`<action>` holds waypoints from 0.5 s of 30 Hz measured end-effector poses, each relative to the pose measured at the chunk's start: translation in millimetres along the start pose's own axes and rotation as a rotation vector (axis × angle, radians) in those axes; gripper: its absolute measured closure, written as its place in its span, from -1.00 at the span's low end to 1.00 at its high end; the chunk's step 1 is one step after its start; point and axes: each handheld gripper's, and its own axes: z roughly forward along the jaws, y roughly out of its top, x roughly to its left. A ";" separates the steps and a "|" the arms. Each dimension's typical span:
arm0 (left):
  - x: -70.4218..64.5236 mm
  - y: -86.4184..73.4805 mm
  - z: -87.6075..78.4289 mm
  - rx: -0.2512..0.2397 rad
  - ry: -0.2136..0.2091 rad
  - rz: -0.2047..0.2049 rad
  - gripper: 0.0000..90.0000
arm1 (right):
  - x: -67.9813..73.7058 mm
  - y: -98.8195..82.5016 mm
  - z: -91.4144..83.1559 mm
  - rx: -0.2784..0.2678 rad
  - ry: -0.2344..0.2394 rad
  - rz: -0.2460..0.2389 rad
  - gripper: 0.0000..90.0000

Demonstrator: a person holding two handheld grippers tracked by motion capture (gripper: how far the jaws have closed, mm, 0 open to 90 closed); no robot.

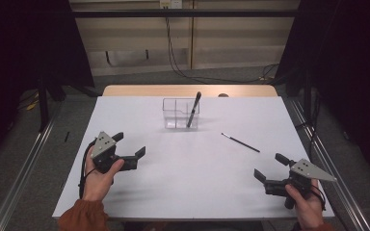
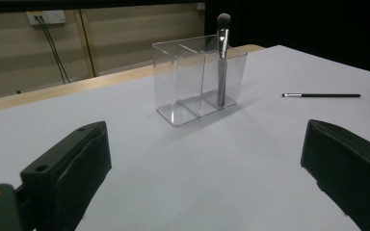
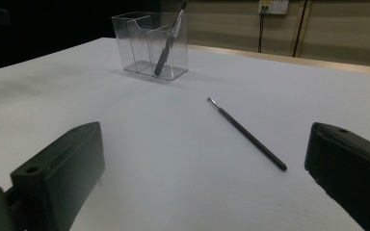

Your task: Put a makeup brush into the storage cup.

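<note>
A thin black brush (image 1: 240,142) lies flat on the white table (image 1: 183,183), right of centre in the high view, nearest the right gripper (image 1: 268,171) at the lower right, whose fingers stand wide apart and hold nothing. The left gripper (image 1: 130,147) at the lower left also has its fingers spread and empty. In the upper middle of the frame a clear three-compartment holder (image 1: 175,113) stands upright, well apart from the thin brush; a thicker brush (image 1: 193,109) leans in its right-hand compartment, bristles up. Bare table lies between the right gripper and the thin brush. No readable writing appears on anything.
</note>
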 end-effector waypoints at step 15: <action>-1.0 -20.8 -28.9 0.013 0.051 -0.022 -0.92 | 0.0 0.1 -2.0 -0.005 -0.012 0.006 -1.00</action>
